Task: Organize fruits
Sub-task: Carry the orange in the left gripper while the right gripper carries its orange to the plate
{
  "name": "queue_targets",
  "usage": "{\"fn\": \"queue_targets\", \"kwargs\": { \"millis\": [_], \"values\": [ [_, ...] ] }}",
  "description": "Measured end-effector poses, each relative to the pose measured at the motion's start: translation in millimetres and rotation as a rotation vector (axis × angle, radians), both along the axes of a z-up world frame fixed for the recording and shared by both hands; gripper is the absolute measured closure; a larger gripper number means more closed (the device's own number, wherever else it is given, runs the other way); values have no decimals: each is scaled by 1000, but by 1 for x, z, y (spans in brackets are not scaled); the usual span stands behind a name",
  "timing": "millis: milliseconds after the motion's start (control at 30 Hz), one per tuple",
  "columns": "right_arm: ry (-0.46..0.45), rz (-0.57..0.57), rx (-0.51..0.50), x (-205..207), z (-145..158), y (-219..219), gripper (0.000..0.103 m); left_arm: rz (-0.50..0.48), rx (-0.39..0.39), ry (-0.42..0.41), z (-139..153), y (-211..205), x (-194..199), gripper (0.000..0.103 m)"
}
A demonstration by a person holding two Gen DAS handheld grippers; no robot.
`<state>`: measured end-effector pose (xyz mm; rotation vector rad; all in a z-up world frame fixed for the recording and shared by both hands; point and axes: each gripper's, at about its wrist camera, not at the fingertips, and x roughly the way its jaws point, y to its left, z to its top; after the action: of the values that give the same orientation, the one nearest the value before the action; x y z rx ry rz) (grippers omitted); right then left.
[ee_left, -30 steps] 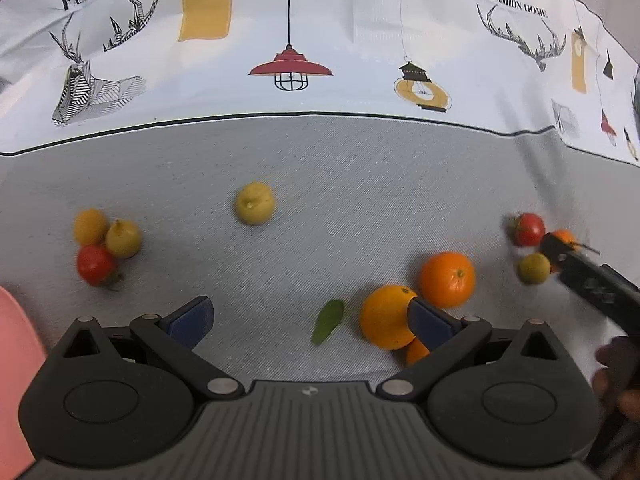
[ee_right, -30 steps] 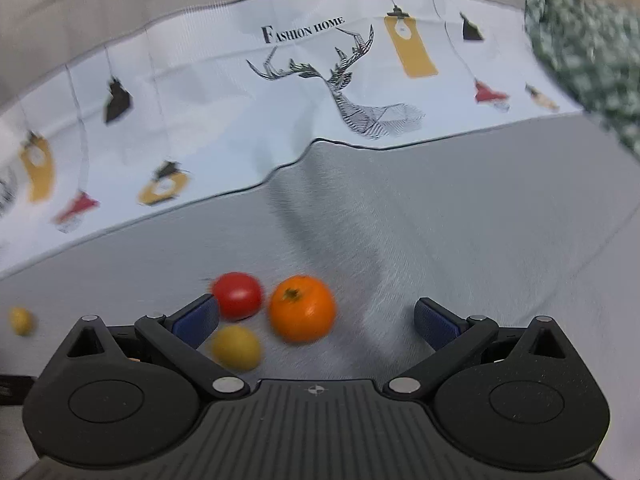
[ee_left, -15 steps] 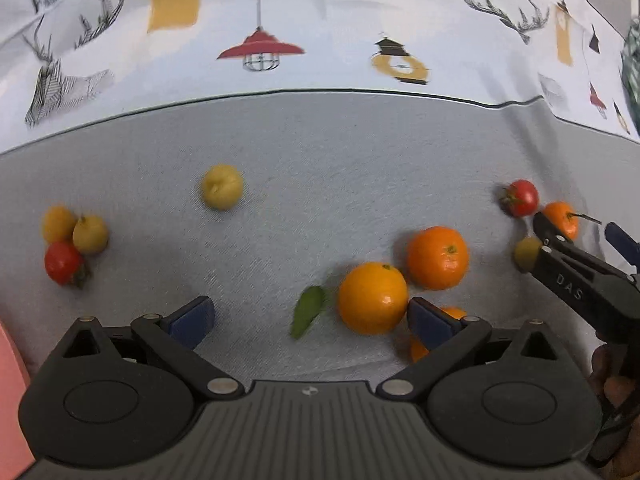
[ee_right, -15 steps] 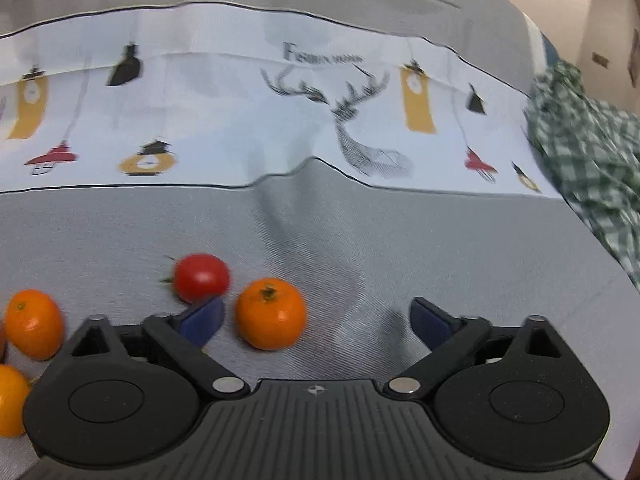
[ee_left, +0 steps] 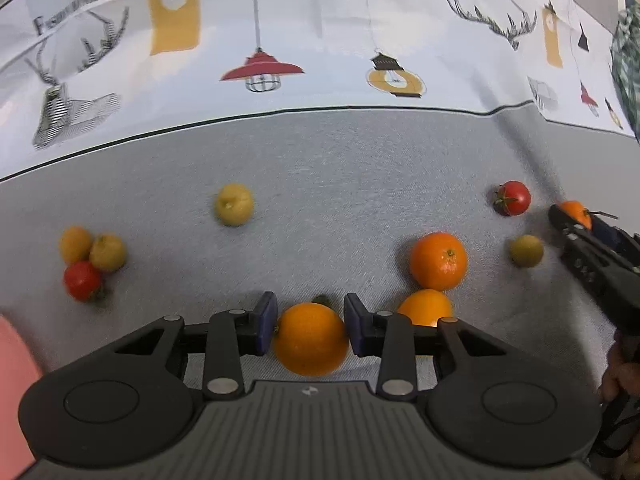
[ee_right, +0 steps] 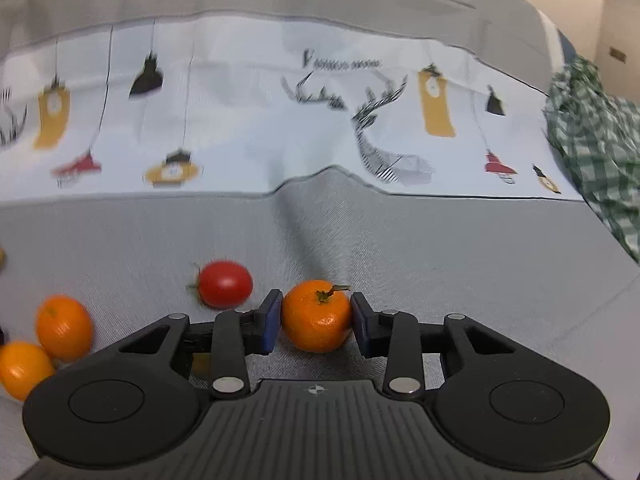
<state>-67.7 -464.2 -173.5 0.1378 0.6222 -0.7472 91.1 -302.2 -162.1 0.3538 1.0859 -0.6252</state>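
Note:
My left gripper (ee_left: 310, 322) is shut on a large orange (ee_left: 310, 339) on the grey cloth. Two more oranges (ee_left: 438, 261) (ee_left: 426, 307) lie just right of it. My right gripper (ee_right: 316, 320) is shut on a small stemmed tangerine (ee_right: 316, 321); it also shows in the left wrist view (ee_left: 576, 212) at the far right. A red tomato (ee_right: 226, 283) lies left of the tangerine, and an olive-yellow fruit (ee_left: 526, 251) lies near it. A yellow fruit (ee_left: 234, 204) lies alone in the middle. At the left a tomato (ee_left: 82, 280) and two yellow fruits (ee_left: 107, 252) cluster.
A pink object (ee_left: 16, 380) shows at the lower left edge. A green leaf (ee_left: 322, 300) peeks behind the held orange. A green checked cloth (ee_right: 596, 148) lies at the right. The printed white cloth (ee_left: 320, 52) lies beyond the grey area, with a raised fold (ee_right: 320, 216).
Both grippers closed: the left on the large orange, the right on the small tangerine. Both moved forward until the fruit sat between the fingers.

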Motion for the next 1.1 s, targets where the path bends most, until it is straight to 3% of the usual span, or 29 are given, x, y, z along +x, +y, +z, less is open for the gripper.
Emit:
{"fn": "queue_targets", "kwargs": {
  "millis": [233,400,533,667,933,1100],
  "values": [
    [-126,-44,25,-43,48,21,65,28,-31,-36,46,60,-34,62],
    [-184,43,97,-67,80,74,65,67,-1,-50,76,120,-62,62],
    [-151,153,266,-64,82,131,65,142,11,-49,95,173,-78,62],
    [-112,253,369,-52,90,187,65,204,25,-71,113,225,-94,62],
    [-80,423,376,-42,131,285,65,323,9,-94,139,317,-114,62],
    [-64,495,352,-42,147,328,65,373,-17,-111,149,349,-120,62]
  ]
}}
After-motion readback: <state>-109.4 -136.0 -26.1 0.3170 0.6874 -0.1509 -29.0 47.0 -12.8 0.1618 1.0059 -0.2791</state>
